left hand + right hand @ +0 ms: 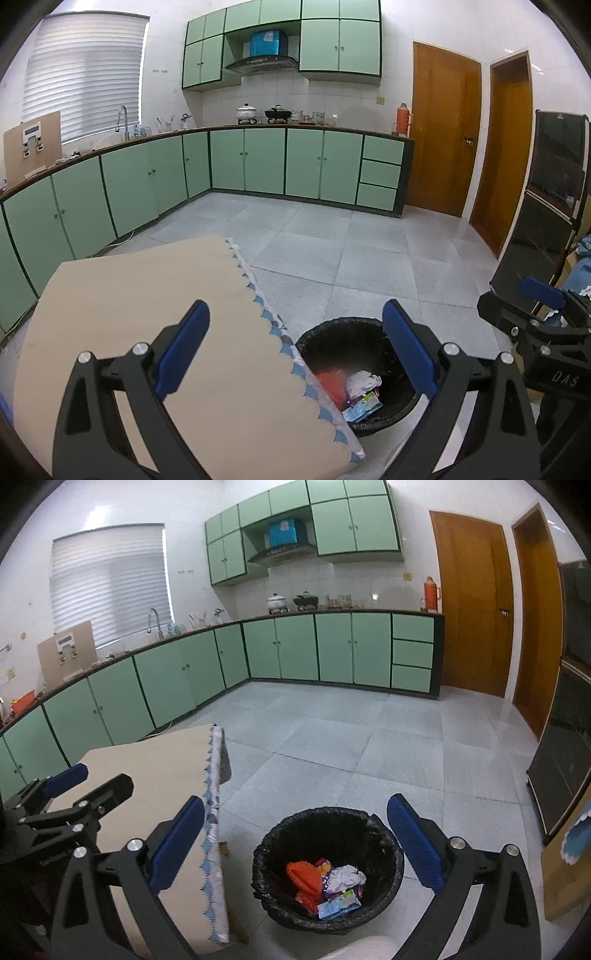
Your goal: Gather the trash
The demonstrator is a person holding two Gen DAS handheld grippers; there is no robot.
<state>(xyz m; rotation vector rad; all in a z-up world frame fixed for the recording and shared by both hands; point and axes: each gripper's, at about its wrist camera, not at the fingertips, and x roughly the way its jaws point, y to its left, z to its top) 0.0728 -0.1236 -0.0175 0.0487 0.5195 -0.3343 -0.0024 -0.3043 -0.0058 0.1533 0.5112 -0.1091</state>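
Both tools spread, empty | bin [328, 871] holds trash, beside table [159, 775]

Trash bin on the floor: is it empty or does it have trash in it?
Has trash in it: the trash bin holds an orange item, crumpled white paper and a wrapper.

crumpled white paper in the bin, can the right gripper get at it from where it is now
Probably yes: the right gripper hangs open above the bin, whose mouth is uncovered, and the crumpled white paper lies on top of the trash.
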